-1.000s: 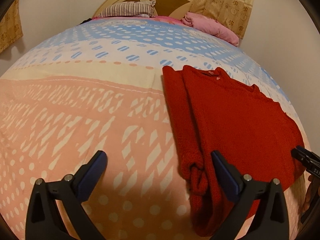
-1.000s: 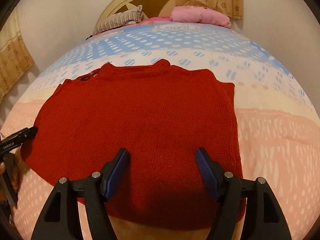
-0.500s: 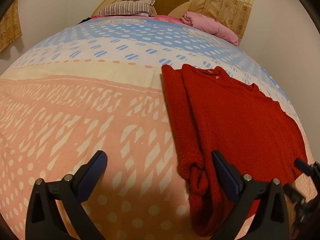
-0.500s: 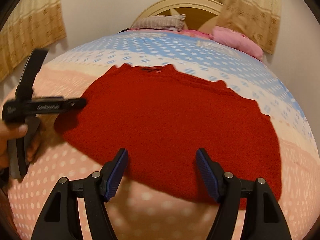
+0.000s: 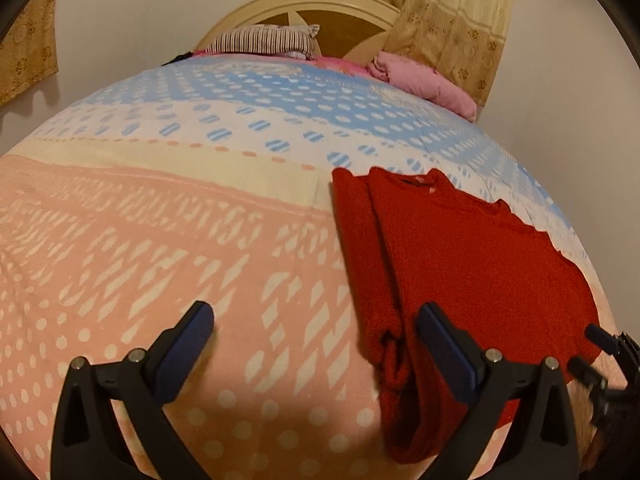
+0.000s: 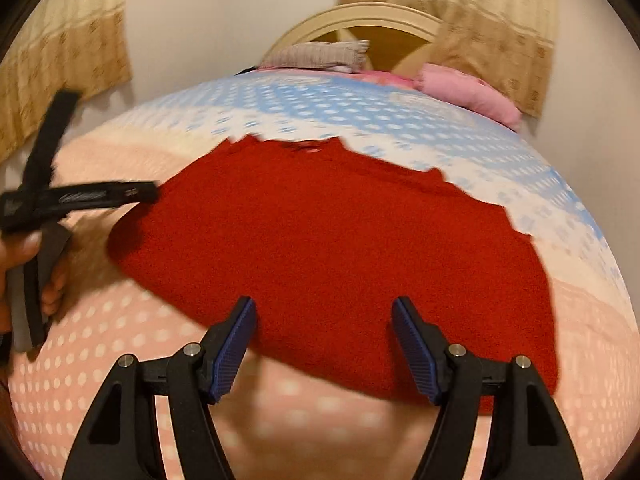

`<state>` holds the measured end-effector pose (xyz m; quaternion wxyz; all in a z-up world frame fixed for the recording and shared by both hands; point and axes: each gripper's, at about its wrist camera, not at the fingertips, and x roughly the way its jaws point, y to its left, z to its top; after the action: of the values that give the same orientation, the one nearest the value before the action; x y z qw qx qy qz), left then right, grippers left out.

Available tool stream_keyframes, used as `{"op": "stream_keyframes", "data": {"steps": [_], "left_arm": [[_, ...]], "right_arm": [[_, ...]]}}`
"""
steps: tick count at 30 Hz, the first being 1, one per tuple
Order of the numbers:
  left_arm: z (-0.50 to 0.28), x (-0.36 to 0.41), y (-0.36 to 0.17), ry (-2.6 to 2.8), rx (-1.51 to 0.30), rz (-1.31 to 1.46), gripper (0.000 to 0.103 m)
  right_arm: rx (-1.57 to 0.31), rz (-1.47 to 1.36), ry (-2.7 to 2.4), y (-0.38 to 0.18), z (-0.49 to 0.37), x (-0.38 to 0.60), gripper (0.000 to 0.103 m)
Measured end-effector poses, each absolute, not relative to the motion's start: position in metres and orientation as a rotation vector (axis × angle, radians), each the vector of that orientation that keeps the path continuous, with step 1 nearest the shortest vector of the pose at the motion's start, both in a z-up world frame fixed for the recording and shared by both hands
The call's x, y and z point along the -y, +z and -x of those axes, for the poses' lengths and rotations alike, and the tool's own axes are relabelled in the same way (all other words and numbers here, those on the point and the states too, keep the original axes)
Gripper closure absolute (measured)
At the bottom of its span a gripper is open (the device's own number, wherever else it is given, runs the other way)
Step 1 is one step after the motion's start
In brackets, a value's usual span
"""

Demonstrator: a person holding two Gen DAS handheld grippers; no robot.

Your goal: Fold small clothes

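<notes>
On bedspread [image 5: 160, 216]: red sweater [image 5: 472, 264] flat, sleeve folded in; left claw [image 5: 316, 332], right claw [image 6: 324, 328] both spread, empty.

A sweater [image 5: 472, 264] lies flat on the bed [image 5: 160, 240], with pillows [image 5: 264, 40] behind it by the headboard [image 5: 340, 4].

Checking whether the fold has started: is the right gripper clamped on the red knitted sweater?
No: the right gripper is open, its blue pads spread apart above the red knitted sweater, which lies flat on the patterned bedspread.
</notes>
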<state>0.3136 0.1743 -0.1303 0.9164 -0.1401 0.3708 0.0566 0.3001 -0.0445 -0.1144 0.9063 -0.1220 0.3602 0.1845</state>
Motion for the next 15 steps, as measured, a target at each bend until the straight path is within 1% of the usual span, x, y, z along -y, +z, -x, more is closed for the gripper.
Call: {"op": "stream_keyframes", "data": {"steps": [7, 12, 15], "left_arm": [[-0.335, -0.161, -0.139, 0.118, -0.841, 0.225, 0.000], [-0.353, -0.159, -0.139, 0.143, -0.845, 0.185, 0.000], [-0.365, -0.162, -0.141, 0.141, -0.851, 0.180, 0.000]], "right_arm": [[-0.836, 0.084, 0.344, -0.112, -0.342, 0.087, 0.032], [-0.911, 0.178, 0.268, -0.130, -0.377, 0.071, 0.032], [-0.914, 0.192, 0.235, -0.132, -0.397, 0.066, 0.032]]}}
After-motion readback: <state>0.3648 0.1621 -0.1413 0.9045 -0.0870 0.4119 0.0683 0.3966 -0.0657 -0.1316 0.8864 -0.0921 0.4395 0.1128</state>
